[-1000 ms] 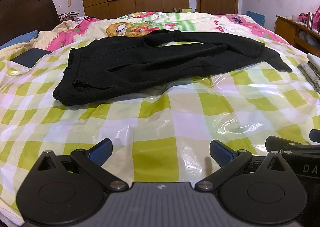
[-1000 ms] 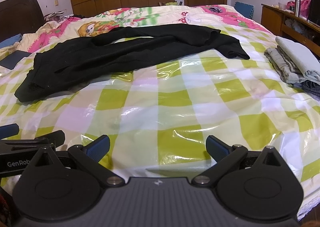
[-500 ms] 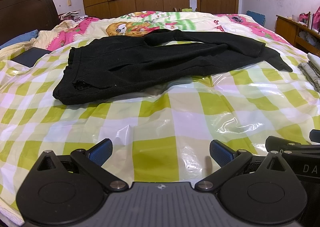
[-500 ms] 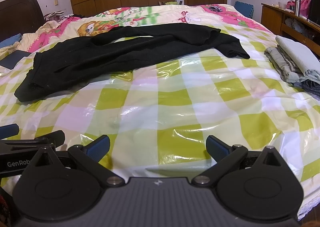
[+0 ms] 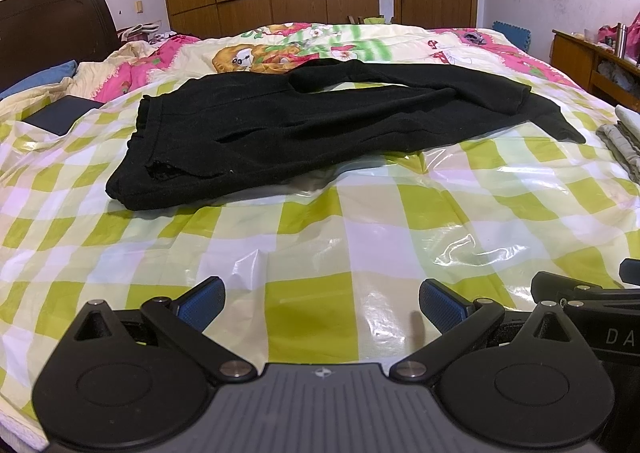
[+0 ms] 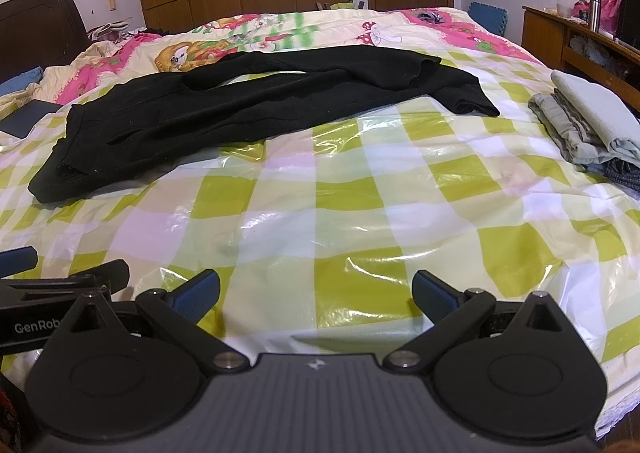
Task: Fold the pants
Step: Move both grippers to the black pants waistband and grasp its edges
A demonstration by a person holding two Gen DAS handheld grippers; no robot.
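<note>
Black pants (image 5: 304,125) lie spread across the bed, waistband to the left and legs running right; they also show in the right wrist view (image 6: 224,105). The two legs lie partly over each other. My left gripper (image 5: 322,301) is open and empty, low over the checked sheet near the bed's front edge, well short of the pants. My right gripper (image 6: 316,293) is open and empty, beside the left one to its right, also short of the pants.
A glossy green-and-white checked plastic sheet (image 5: 360,233) covers the bed. Folded grey clothes (image 6: 588,125) are stacked at the right edge. A dark flat object (image 5: 60,117) lies at the left. A wooden headboard stands left, a wardrobe and door behind, a desk right.
</note>
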